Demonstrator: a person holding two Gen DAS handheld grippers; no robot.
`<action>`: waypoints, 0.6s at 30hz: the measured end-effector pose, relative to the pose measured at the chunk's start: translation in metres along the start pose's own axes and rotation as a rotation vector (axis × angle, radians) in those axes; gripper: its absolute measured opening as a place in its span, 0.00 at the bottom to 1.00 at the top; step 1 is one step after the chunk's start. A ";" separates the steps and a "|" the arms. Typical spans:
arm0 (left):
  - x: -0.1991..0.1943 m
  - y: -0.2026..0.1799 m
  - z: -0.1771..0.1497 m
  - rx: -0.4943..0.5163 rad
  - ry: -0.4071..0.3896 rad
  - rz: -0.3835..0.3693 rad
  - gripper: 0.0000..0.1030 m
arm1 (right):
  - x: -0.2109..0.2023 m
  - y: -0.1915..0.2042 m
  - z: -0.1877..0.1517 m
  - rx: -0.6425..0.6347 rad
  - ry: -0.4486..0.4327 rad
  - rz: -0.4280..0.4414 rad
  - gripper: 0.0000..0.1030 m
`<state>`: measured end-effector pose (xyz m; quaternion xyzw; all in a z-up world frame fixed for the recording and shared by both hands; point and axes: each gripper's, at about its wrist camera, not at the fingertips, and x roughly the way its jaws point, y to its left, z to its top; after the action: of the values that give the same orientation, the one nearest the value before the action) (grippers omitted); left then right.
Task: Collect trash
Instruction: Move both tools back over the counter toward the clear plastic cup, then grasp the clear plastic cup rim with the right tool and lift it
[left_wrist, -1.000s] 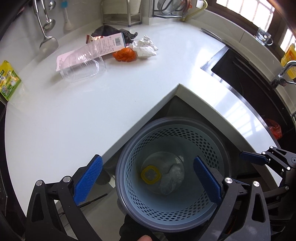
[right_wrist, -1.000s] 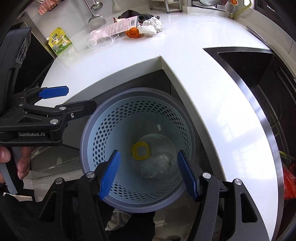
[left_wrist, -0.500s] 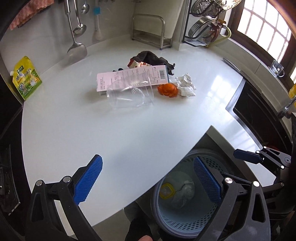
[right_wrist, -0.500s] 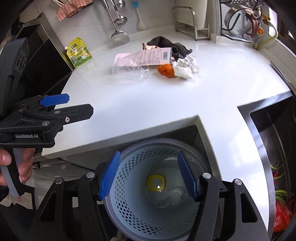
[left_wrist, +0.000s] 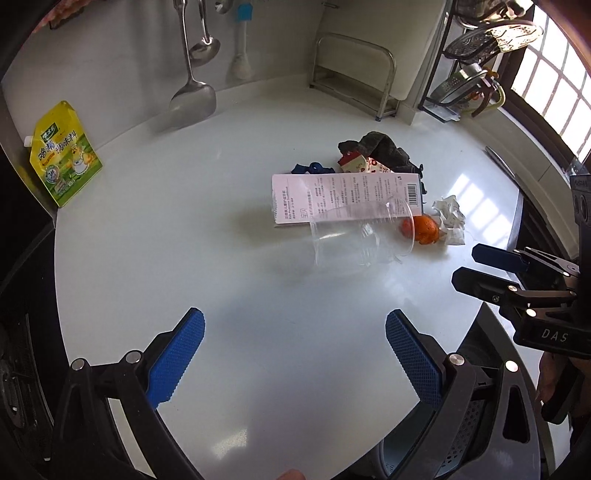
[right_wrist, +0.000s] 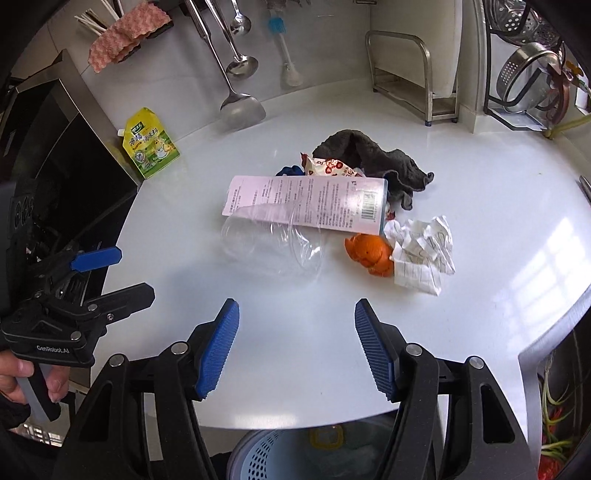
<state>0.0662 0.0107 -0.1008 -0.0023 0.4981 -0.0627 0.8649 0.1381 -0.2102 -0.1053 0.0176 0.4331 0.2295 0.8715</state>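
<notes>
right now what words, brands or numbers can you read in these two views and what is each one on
"GenRobot.AI": white lettering on the black body of the left gripper, seen in the right wrist view.
"DAS": pale letters on the black body of the right gripper, seen in the left wrist view.
Yellow-green spouted pouch: large Chinese characters, too blurred to read.
Pink flat cardboard package: barcode and fine print, too small to read.
Red-and-white snack wrapper: print illegible.

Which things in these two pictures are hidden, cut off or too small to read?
- Bin, right wrist view: cut by the bottom edge and gripper frame; contents mostly hidden.
- Pink package, left wrist view: print too small.
- Blue item, both views: mostly behind the package.
</notes>
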 end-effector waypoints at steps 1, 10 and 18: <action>0.002 0.004 0.002 -0.004 0.002 0.000 0.94 | 0.004 0.000 0.007 -0.004 -0.002 0.009 0.61; 0.017 0.023 0.010 -0.014 0.029 -0.002 0.94 | 0.050 0.008 0.044 -0.052 0.057 0.093 0.61; 0.025 0.035 0.012 -0.032 0.044 0.004 0.94 | 0.086 0.013 0.050 -0.049 0.133 0.209 0.34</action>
<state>0.0925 0.0420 -0.1186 -0.0139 0.5179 -0.0530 0.8537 0.2154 -0.1546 -0.1354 0.0262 0.4798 0.3302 0.8124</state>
